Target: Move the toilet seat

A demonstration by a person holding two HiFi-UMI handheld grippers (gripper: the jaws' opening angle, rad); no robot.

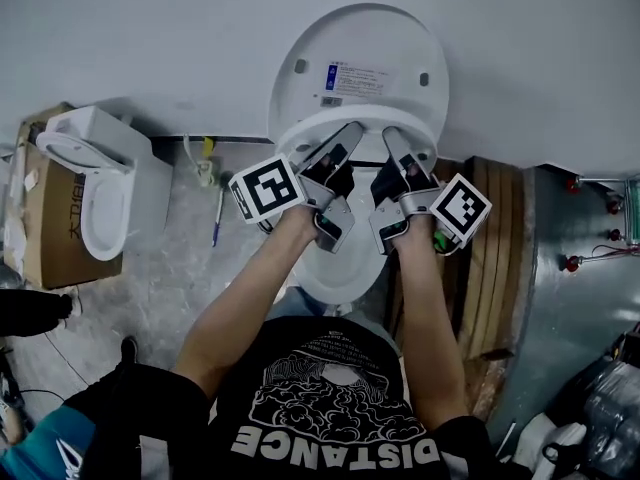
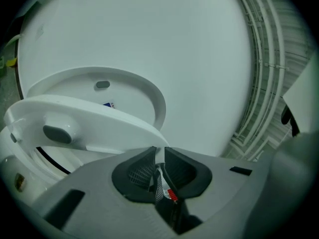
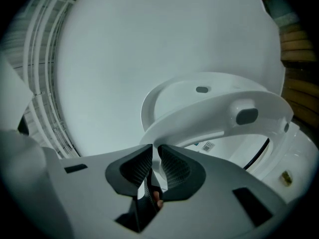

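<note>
The white toilet stands against the wall with its lid (image 1: 360, 63) raised. The toilet seat (image 2: 99, 118) is lifted off the bowl (image 1: 340, 273) and held at a slant, its underside with a grey bumper (image 2: 57, 133) showing. My left gripper (image 1: 350, 136) grips the seat's front edge; in the left gripper view its jaws (image 2: 158, 153) pinch the thin white rim. My right gripper (image 1: 393, 138) holds the same edge just to the right. In the right gripper view, the right gripper (image 3: 155, 153) is closed on the seat (image 3: 214, 108).
A second toilet (image 1: 95, 183) rests on a cardboard box (image 1: 50, 238) at the left. Wooden boards (image 1: 495, 248) stand right of the bowl. A pen (image 1: 217, 218) lies on the grey floor. A white wall (image 1: 150, 38) runs behind the toilet.
</note>
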